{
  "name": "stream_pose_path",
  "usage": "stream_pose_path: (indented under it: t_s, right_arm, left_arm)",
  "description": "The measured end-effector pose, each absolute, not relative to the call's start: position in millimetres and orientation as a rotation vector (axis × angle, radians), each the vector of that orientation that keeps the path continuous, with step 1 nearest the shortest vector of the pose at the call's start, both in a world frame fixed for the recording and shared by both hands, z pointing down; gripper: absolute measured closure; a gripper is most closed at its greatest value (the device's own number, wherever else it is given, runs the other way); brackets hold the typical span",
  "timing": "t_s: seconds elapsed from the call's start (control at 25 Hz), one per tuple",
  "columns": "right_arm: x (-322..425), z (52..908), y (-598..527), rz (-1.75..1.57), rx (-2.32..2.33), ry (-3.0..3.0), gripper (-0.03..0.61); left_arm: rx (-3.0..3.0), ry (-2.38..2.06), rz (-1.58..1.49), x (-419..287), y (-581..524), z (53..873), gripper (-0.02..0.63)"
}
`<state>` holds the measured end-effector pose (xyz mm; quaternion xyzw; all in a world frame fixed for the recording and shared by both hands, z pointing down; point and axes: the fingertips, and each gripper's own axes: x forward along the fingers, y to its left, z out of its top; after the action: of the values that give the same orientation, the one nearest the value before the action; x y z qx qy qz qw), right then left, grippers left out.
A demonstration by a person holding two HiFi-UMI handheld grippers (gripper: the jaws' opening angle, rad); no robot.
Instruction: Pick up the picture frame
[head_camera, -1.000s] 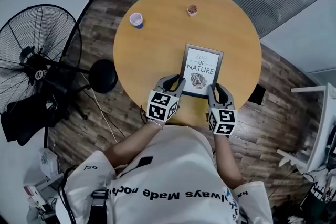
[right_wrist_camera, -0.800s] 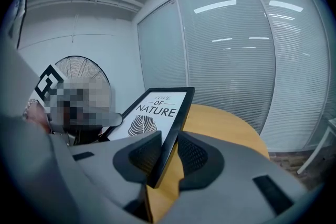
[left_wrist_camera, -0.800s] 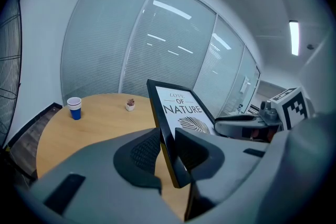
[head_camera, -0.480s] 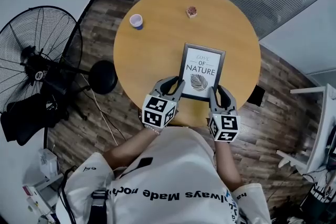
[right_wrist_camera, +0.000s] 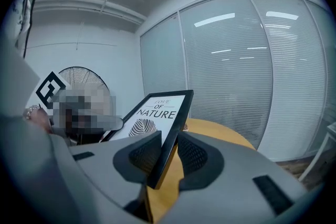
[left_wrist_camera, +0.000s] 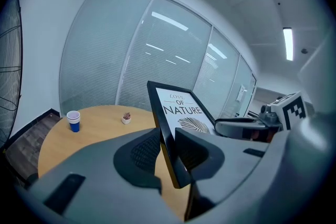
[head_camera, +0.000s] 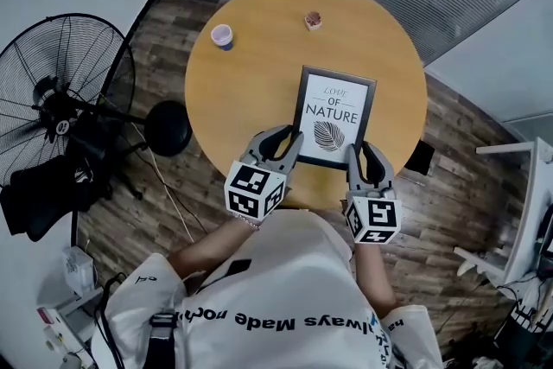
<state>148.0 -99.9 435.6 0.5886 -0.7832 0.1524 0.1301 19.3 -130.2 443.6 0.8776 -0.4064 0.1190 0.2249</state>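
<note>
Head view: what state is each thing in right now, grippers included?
picture frame, tilted, far end raised off the table
left gripper, jaws shut on picture frame's left edge
right gripper, jaws shut on its right edge
cup, upright on the table
potted plant, upright

The picture frame (head_camera: 333,116) is over the near side of the bench (head_camera: 251,91). The left gripper (head_camera: 292,143) has the frame's near left corner between its fingers (left_wrist_camera: 142,155). The right gripper (head_camera: 357,153) has the near right corner. A cup (head_camera: 222,35) sits far left on the bench. A little plant pot (head_camera: 313,20) sits behind the frame. A fan (head_camera: 60,95) stands on the floor (head_camera: 164,212), left of the bench.
</note>
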Motion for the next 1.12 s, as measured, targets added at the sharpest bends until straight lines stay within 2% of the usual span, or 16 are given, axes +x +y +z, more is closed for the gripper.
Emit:
stream_pose_path:
  t_s: [1.12]
  right_arm:
    - [137,358,-84,0.311,1.77,-2.37,0.468]
  left_arm:
    - [2.515,-1.162,0.188,7,-117,364,0.511]
